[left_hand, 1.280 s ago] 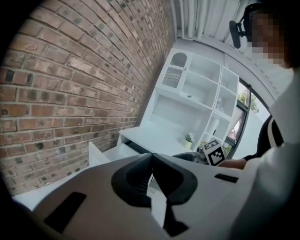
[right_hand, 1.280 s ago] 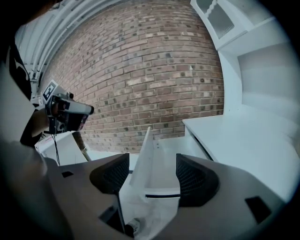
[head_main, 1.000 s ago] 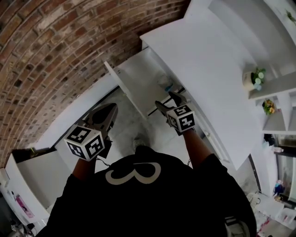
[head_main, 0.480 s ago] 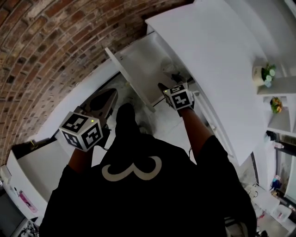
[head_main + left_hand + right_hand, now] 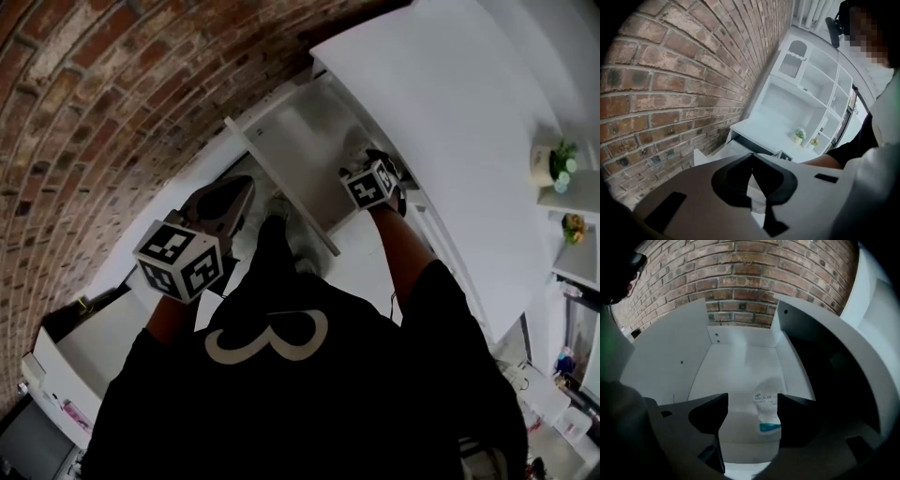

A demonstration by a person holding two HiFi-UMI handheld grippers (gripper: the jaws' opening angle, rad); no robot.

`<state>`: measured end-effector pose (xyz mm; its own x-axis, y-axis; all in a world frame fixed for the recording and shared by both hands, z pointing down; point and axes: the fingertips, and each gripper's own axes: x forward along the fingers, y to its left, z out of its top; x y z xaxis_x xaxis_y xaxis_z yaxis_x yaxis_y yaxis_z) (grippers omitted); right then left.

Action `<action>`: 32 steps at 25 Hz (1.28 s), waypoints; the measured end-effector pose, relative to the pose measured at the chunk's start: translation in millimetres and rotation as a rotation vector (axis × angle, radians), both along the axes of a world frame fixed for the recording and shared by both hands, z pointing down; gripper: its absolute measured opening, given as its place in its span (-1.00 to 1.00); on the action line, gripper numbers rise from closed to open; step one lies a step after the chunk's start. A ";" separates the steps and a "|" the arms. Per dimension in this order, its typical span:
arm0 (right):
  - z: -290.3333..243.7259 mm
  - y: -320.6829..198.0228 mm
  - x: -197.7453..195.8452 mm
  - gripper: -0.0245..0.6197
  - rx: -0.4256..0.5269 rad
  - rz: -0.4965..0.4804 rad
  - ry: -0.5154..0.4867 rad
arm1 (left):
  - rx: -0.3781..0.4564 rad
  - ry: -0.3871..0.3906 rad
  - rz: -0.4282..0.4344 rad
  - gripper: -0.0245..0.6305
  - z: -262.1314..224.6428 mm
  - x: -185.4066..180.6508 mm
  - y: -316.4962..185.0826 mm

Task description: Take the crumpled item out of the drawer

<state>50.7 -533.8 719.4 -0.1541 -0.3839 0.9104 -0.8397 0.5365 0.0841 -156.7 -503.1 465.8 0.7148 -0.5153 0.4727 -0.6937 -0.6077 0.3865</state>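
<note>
The white drawer [image 5: 298, 131] stands pulled out from under the white desk top. On its floor [image 5: 736, 366] lies the crumpled item [image 5: 768, 411], a white packet with blue print, near the right wall. My right gripper [image 5: 752, 399] reaches into the drawer [image 5: 373, 157] and its jaws are opening. The packet lies just beyond the tips, close to the right finger [image 5: 794, 420], and neither pad touches it. My left gripper [image 5: 242, 187] hangs outside the drawer's left side with its jaws [image 5: 752, 161] together and nothing in them.
A brick wall [image 5: 112, 112] runs behind the drawer. The desk top [image 5: 450, 103] spreads to the right, with small potted plants [image 5: 553, 161] on white shelves. The drawer's front panel [image 5: 281, 192] juts toward my body. A low white cabinet [image 5: 84, 352] stands at lower left.
My right gripper has moved forward from the drawer's front edge to over its inside. The left gripper has stayed about where it was.
</note>
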 end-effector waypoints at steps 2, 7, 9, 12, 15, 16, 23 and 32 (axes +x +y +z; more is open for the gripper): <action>10.4 -7.8 4.1 0.07 -0.026 0.008 0.027 | -0.009 -0.003 -0.006 -0.92 2.2 -5.1 -13.9; 34.8 -16.2 17.8 0.10 -0.093 0.005 0.120 | -0.041 -0.005 -0.027 -0.92 9.2 -15.8 -42.2; 42.6 -16.9 25.0 0.10 -0.121 0.007 0.156 | -0.050 -0.001 -0.027 -0.92 12.0 -16.8 -49.8; 52.1 -19.7 32.8 0.10 -0.145 0.035 0.177 | -0.059 -0.009 -0.024 -0.92 17.3 -19.1 -57.5; 58.3 -23.7 35.1 0.10 -0.157 0.043 0.190 | -0.072 -0.024 -0.021 -0.92 23.0 -22.3 -62.7; 60.4 -24.0 36.1 0.10 -0.164 0.037 0.200 | -0.079 -0.033 -0.022 -0.92 25.2 -23.7 -63.9; 73.0 -28.4 35.6 0.00 -0.216 0.007 0.189 | -0.124 -0.064 -0.042 -0.92 38.9 -32.1 -74.5; 74.8 -26.4 34.5 -0.32 -0.240 0.016 0.173 | -0.182 -0.040 -0.043 -0.92 41.8 -28.1 -74.4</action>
<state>85.2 -560.3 794.2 0.0160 -0.1559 0.9876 -0.8323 0.5452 0.0995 -184.8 -577.5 507.6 0.6730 -0.4483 0.5883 -0.7344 -0.4996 0.4595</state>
